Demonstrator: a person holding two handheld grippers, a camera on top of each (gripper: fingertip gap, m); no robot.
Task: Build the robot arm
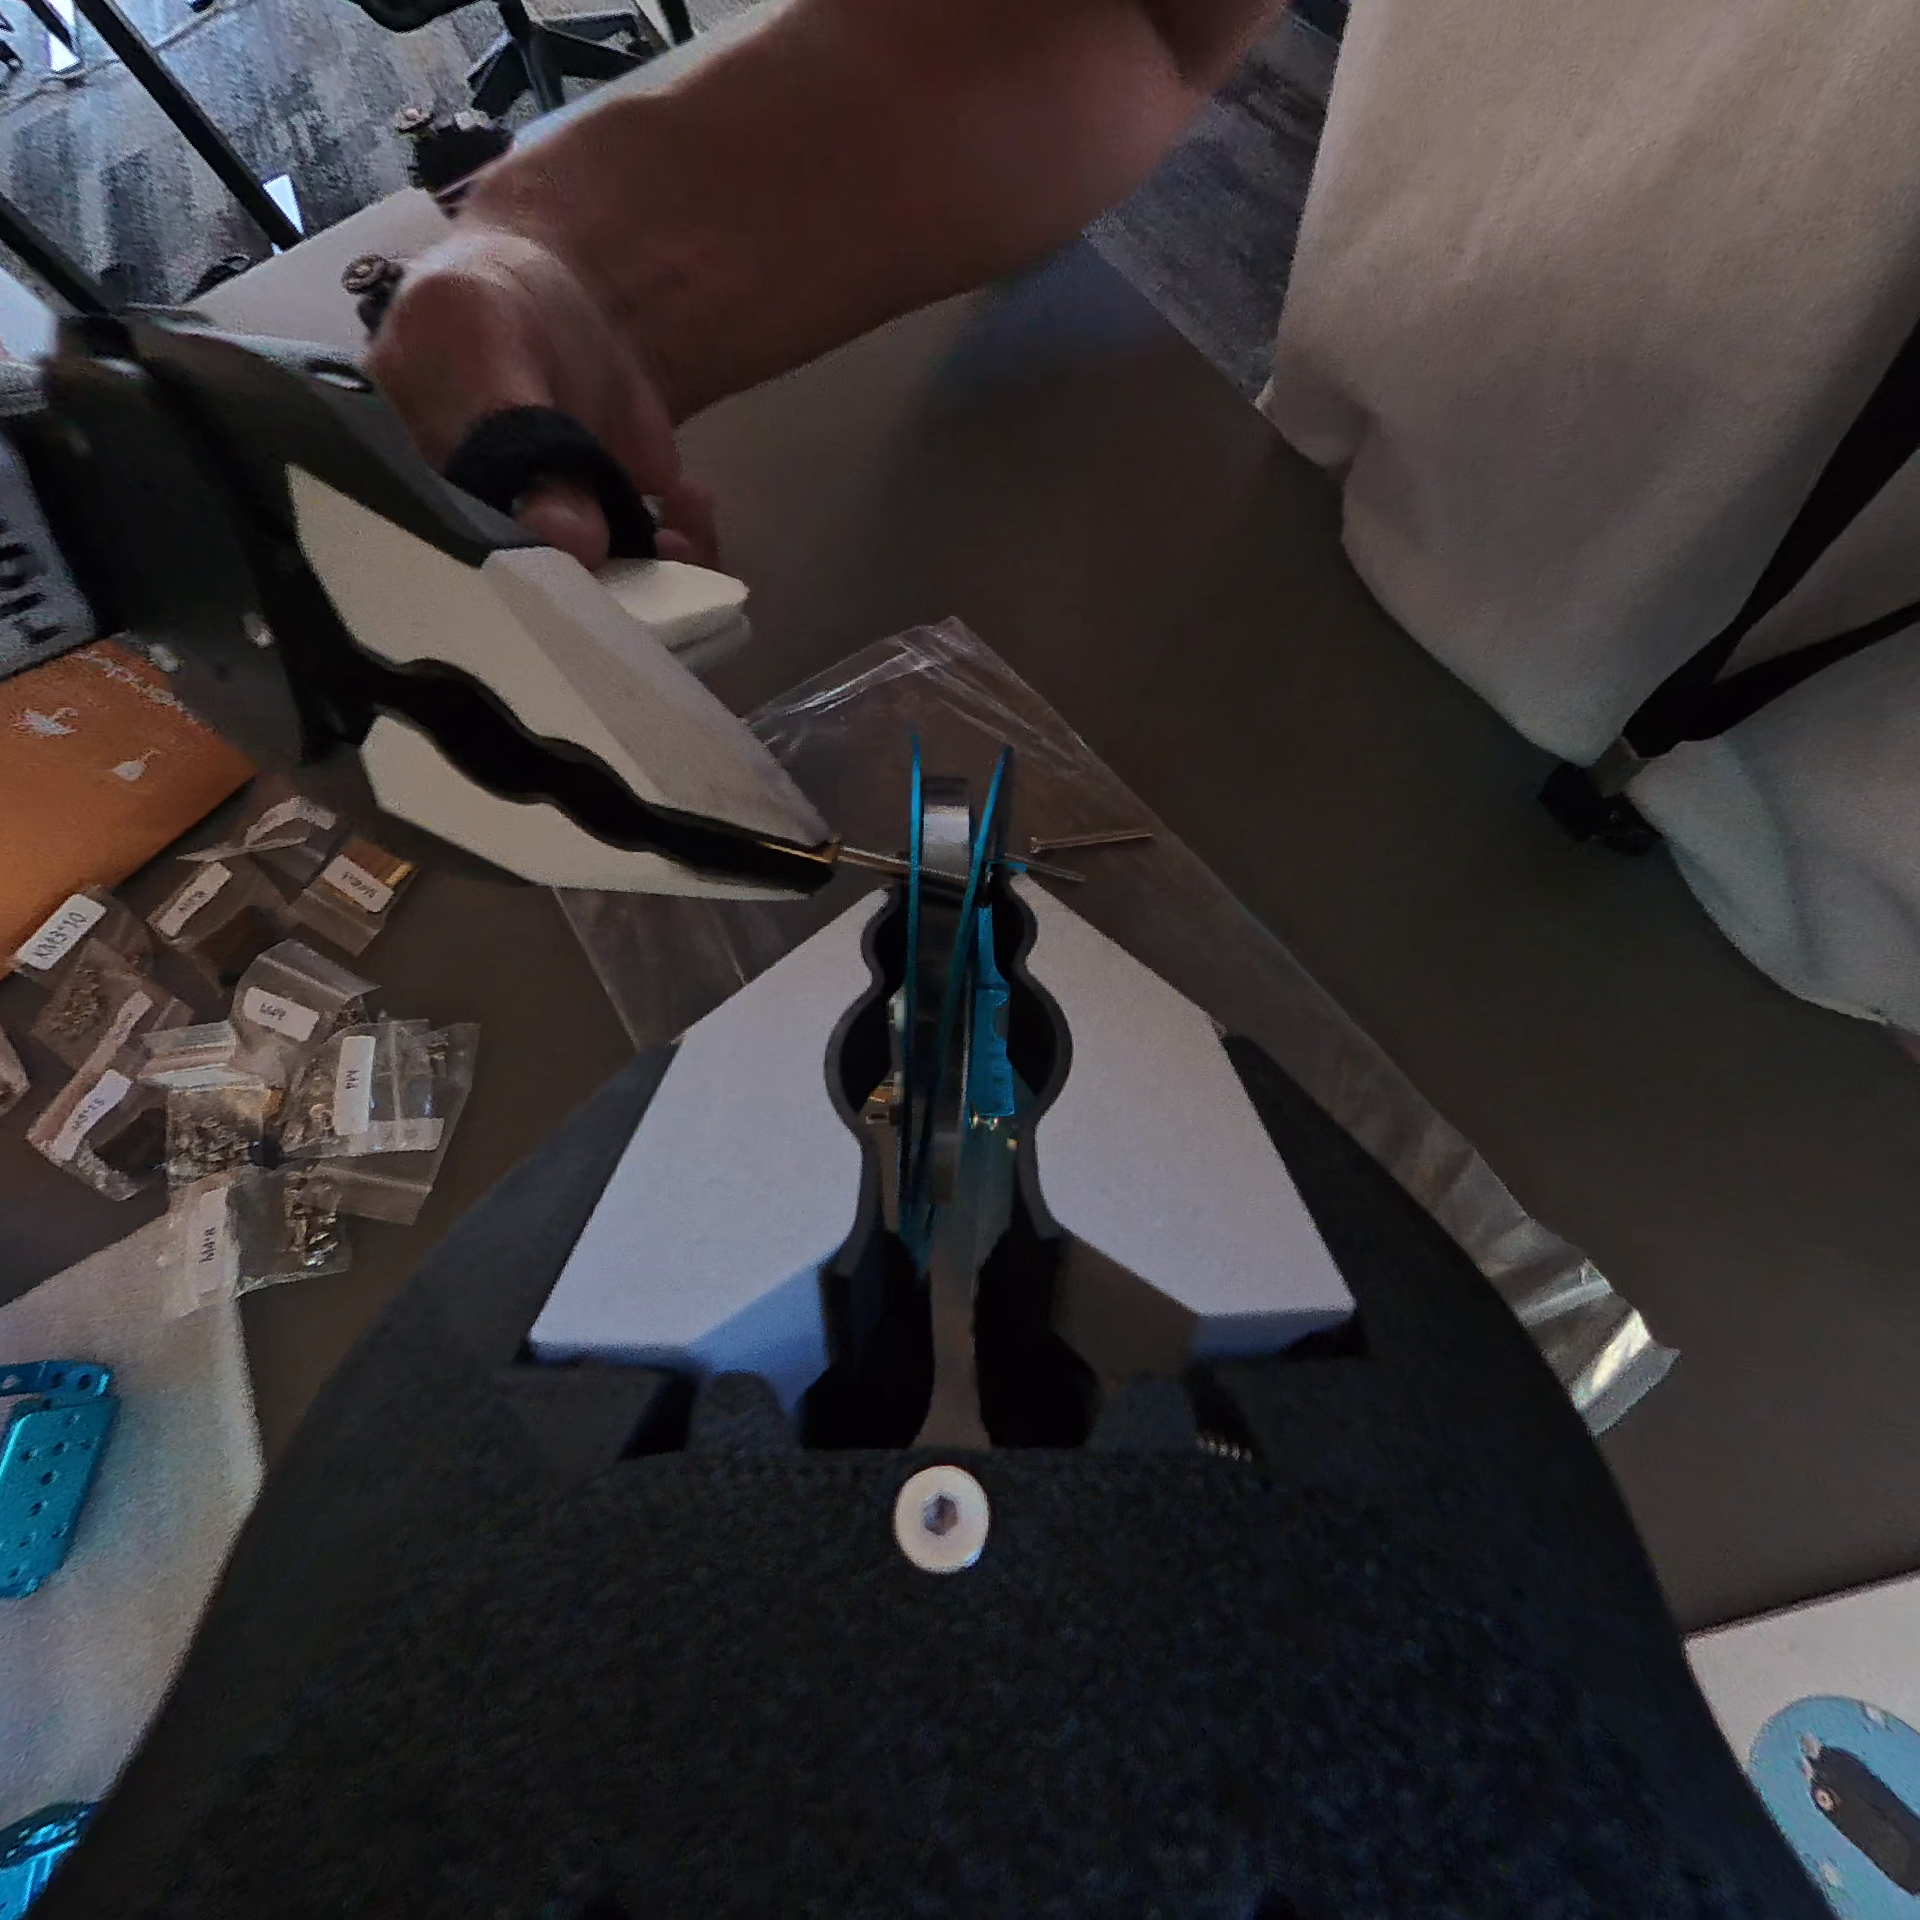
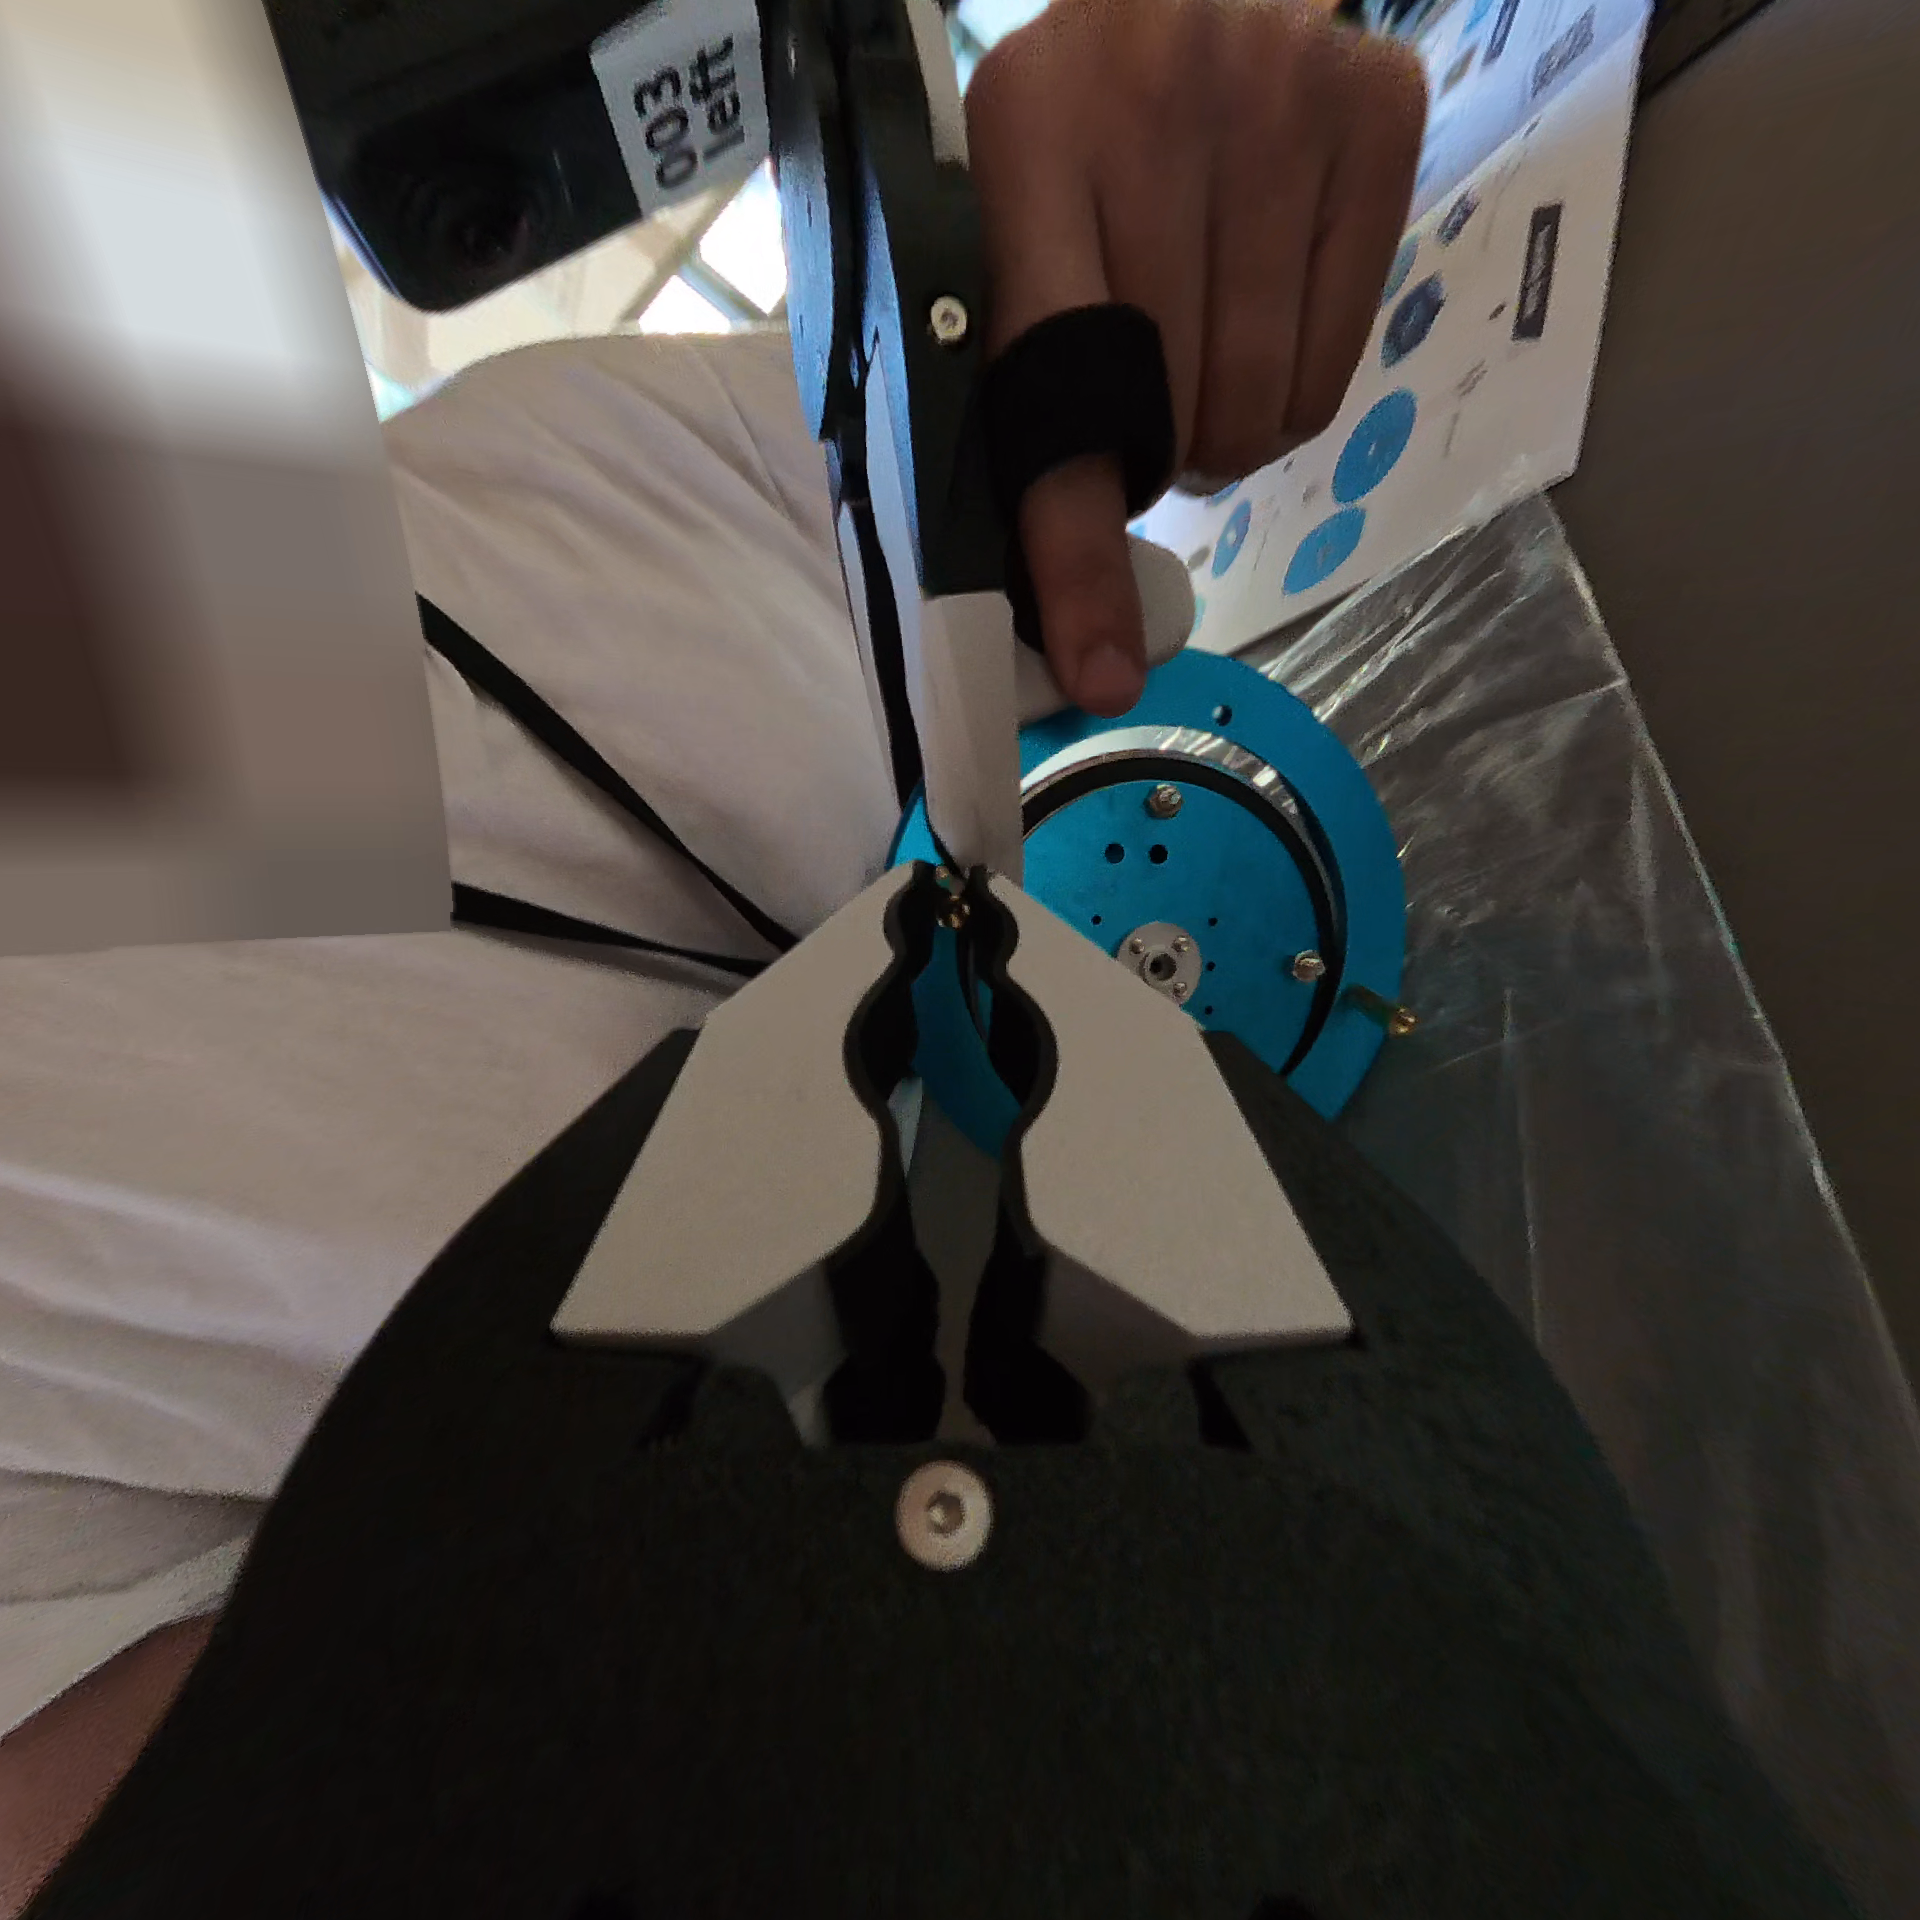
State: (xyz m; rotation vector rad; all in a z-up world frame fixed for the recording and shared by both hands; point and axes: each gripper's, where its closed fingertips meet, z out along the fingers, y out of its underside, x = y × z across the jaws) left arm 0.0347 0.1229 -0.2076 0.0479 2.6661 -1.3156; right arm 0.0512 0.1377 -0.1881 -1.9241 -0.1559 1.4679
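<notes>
Fingers of our left gripper (image 1: 940, 883) squeeze the round blue metal disc stack (image 1: 951, 997) edge-up above the clear plastic bag (image 1: 1299, 966), while our right gripper (image 2: 961, 883) pinches a thin brass-tipped pin (image 1: 883, 860) poking into its rim, not yet all the way through.

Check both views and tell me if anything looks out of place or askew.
Two thin pins lie loose on the clear plastic bag beyond the blue disc assembly, crossed at odd angles. The small parts bags lie heaped unevenly. Nothing looks spilled or damaged.
</notes>
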